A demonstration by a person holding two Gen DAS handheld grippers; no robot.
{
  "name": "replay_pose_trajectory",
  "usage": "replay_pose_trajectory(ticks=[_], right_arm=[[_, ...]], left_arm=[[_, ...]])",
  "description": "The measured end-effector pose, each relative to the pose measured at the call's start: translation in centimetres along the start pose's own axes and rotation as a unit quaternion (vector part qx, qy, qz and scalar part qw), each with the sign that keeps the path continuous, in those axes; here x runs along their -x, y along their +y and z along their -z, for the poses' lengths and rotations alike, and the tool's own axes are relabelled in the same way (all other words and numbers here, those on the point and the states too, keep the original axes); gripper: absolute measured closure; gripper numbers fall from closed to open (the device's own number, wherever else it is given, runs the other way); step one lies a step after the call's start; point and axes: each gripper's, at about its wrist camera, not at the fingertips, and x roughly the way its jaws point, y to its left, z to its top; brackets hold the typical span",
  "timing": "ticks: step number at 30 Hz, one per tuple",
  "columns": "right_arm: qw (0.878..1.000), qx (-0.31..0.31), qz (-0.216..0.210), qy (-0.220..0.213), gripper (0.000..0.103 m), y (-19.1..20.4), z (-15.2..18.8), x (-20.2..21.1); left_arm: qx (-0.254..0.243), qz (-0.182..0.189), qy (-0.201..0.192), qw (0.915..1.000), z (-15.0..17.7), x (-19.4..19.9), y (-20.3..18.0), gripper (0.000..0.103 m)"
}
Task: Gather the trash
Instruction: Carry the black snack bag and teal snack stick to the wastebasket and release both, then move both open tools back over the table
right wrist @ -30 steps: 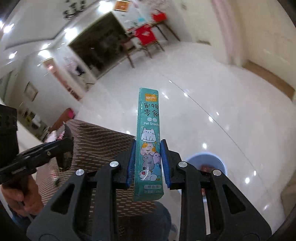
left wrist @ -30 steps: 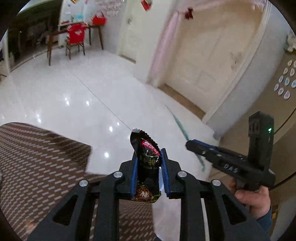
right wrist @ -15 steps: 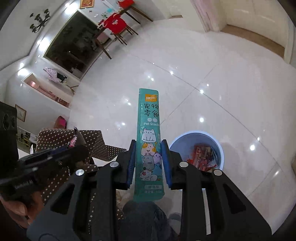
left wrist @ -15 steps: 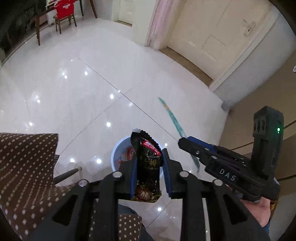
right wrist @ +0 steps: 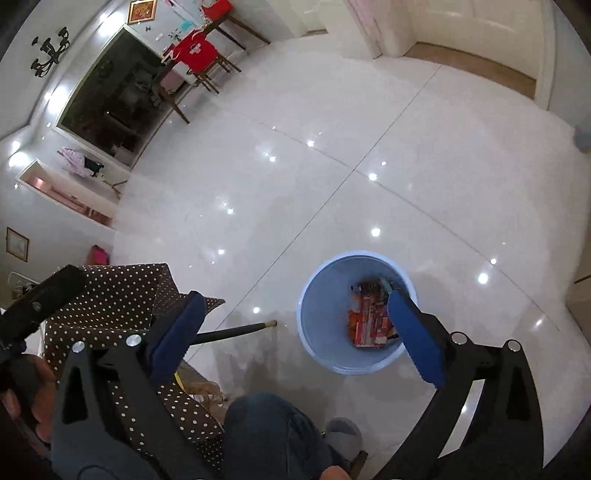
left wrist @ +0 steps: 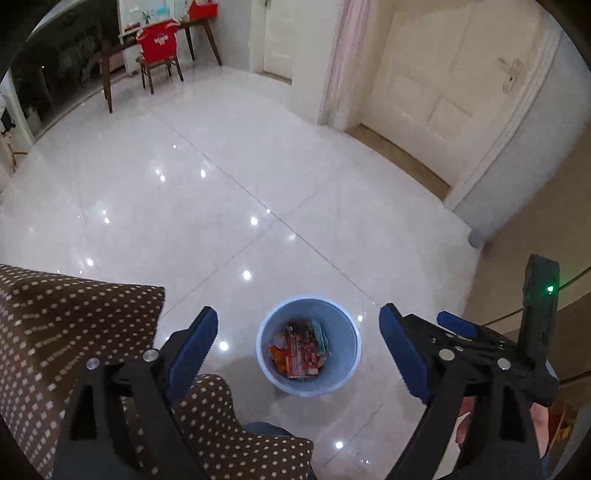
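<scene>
— Classification of premises?
— Private home, living and dining area. Glossy white tiled floor (left wrist: 229,177), cream panelled door (left wrist: 454,74) with a lever handle, pale curtain (left wrist: 340,55) beside it.
— Supporting items?
— Wooden table (left wrist: 110,48) with a red-covered chair (left wrist: 159,44), framed picture (right wrist: 142,9) and wall ornament (right wrist: 50,50), brown dotted cloth (left wrist: 62,332), small blue waste bin (left wrist: 343,354) holding wrappers (left wrist: 301,349).

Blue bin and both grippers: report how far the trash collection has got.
Done: wrappers lie inside the blue bin on the floor. In hand: nothing. The left gripper and right gripper have just been opening, with nothing between their jaws, above the bin. Left: these views show no loose trash on the floor; the dotted cloth is mostly out of view.
</scene>
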Motion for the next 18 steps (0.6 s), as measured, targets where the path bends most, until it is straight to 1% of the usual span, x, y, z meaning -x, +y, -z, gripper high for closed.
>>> replay_pose_trajectory(ticks=[2,8,12,16,18], right_arm=[[1.000,0.005,0.003,-0.010,0.006,0.6,0.1,0.8],[0.998,0.041,0.006,-0.047,0.006,4.5,0.4,4.7],[0.994,0.074,0.009,-0.083,0.006,8.4,0.9,7.9],[0.988,0.115,-0.009,-0.106,0.006,12.6,1.9,10.2],[0.983,0.139,-0.017,-0.117,0.006,15.1,2.6,11.3]], left_arm=[[0.002,0.003,-0.011,0.9999,0.1,1.1,-0.1,0.016],[0.009,0.008,-0.058,0.9982,1.7,5.8,0.5,0.015],[-0.001,-0.004,-0.093,0.9956,3.0,9.3,1.1,0.015],[0.000,-0.018,-0.134,0.9908,4.5,13.3,2.7,0.015],[0.002,-0.025,-0.148,0.9887,5.2,14.8,3.4,0.014]])
